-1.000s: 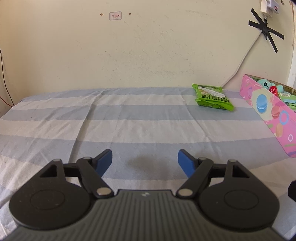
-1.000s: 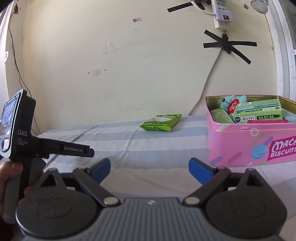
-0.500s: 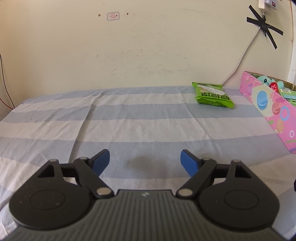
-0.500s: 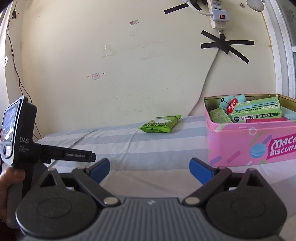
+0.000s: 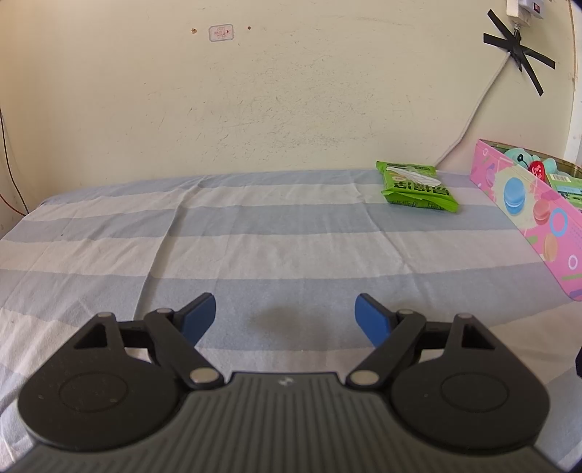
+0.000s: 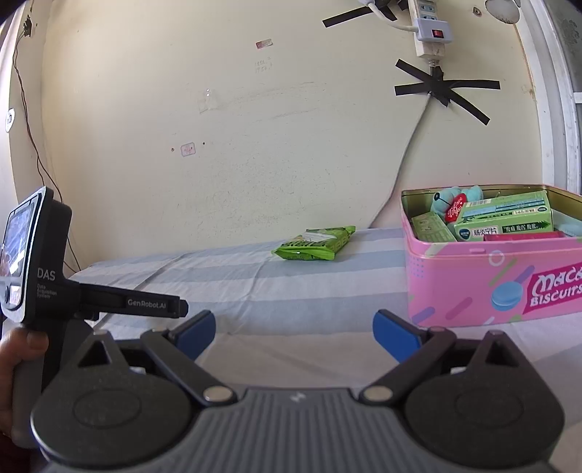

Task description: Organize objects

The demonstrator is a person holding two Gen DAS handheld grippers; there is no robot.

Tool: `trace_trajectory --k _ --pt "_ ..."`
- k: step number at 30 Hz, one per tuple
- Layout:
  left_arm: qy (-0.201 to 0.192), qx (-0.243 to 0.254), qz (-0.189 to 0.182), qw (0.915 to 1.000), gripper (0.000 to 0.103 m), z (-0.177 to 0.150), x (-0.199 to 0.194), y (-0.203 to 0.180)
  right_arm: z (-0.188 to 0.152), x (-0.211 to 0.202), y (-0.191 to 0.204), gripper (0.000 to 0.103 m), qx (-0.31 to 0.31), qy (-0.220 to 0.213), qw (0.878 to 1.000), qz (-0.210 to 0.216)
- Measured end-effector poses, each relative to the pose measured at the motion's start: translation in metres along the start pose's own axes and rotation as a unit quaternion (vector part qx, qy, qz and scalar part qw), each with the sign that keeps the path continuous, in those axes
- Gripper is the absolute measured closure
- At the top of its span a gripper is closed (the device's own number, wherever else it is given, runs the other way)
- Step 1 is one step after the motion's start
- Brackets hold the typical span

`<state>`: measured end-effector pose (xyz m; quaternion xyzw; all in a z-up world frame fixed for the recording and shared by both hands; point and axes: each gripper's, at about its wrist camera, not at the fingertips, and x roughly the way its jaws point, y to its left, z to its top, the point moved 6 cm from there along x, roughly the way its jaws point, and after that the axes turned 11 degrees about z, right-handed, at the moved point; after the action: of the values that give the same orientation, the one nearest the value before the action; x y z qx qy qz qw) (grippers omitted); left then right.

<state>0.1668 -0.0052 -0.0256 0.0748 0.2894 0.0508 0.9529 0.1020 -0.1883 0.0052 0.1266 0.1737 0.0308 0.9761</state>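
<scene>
A green snack packet lies flat on the striped sheet near the wall. To its right stands an open pink biscuit tin holding a teal plush toy, a green carton and other packs. My left gripper hovers over bare sheet, well short of the packet, open with nothing between its blue pads. My right gripper is also open and empty, in front of the tin's left corner.
A blue-and-white striped sheet covers the surface up to a cream wall. A power strip and taped cable hang on the wall above the tin. The left gripper's handle, in a hand, shows at the right wrist view's left edge.
The left gripper's jaws have spread slightly wider. Both views are otherwise almost the same; packet and tin have not moved.
</scene>
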Motion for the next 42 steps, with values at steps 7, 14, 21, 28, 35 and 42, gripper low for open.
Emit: trace_trajectory --k 7,14,21,28,35,42 --pt "0.000 -0.001 0.001 1.0000 0.018 0.000 -0.001 0.000 0.000 0.000 0.001 0.006 0.000 0.000 1.000 0.000" --pt "0.000 -0.002 0.003 1.0000 0.017 0.000 -0.002 -0.001 0.000 0.001 0.001 0.005 0.000 0.000 1.000 -0.001" --pt "0.002 -0.008 0.002 1.0000 0.017 0.000 -0.001 0.001 -0.003 0.012 0.005 0.005 -0.018 0.028 0.999 -0.006" --pt "0.008 -0.057 0.012 0.9983 0.017 0.008 0.006 0.026 0.020 0.055 0.010 0.005 -0.019 0.064 0.998 0.022" --pt "0.017 -0.087 0.018 0.9959 0.017 0.011 0.010 0.040 0.062 0.156 0.008 0.000 -0.031 0.074 0.997 -0.014" --pt "0.019 -0.086 0.013 0.9961 0.017 0.012 0.011 0.039 0.065 0.252 -0.035 0.008 0.025 0.144 0.984 -0.102"
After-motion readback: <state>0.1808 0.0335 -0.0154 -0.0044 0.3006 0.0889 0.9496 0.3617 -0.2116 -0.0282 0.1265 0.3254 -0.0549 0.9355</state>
